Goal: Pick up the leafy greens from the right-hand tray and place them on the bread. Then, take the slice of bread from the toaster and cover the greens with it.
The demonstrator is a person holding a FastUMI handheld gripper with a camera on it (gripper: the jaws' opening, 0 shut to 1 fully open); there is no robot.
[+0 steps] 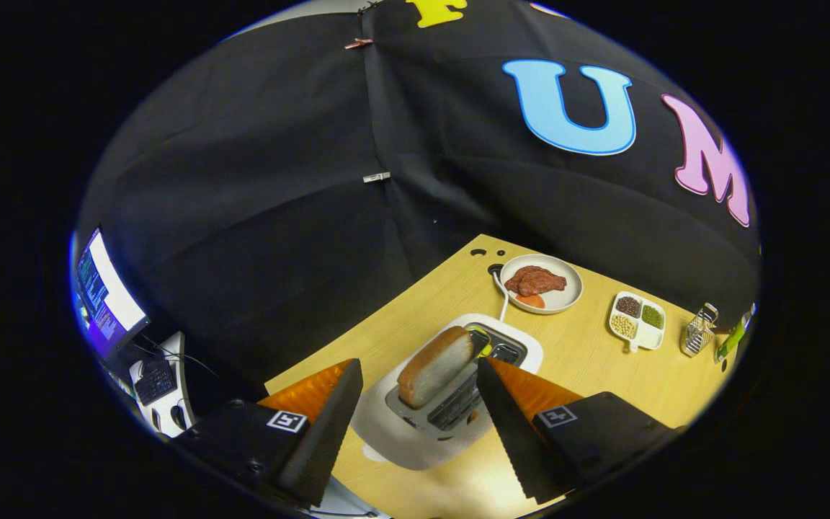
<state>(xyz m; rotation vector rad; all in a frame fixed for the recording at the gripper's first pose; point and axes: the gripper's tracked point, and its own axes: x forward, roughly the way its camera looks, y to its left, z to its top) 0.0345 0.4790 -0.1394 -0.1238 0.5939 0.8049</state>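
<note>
A slice of bread (434,365) stands upright in one slot of the white toaster (415,432) on the wooden table (588,360). My gripper (418,371) hovers above the toaster, open, with one finger on each side of the slice and a clear gap to both. The slice sits between the fingertips, untouched. A second, bare slot lies beside the bread.
Beyond the toaster a white plate (566,299) holds reddish meat and a tomato slice. Further right sit a divided dish (638,321) of beans and seeds and a small metal rack (697,330). A monitor (101,295) and keyboard (154,380) stand off the table's left.
</note>
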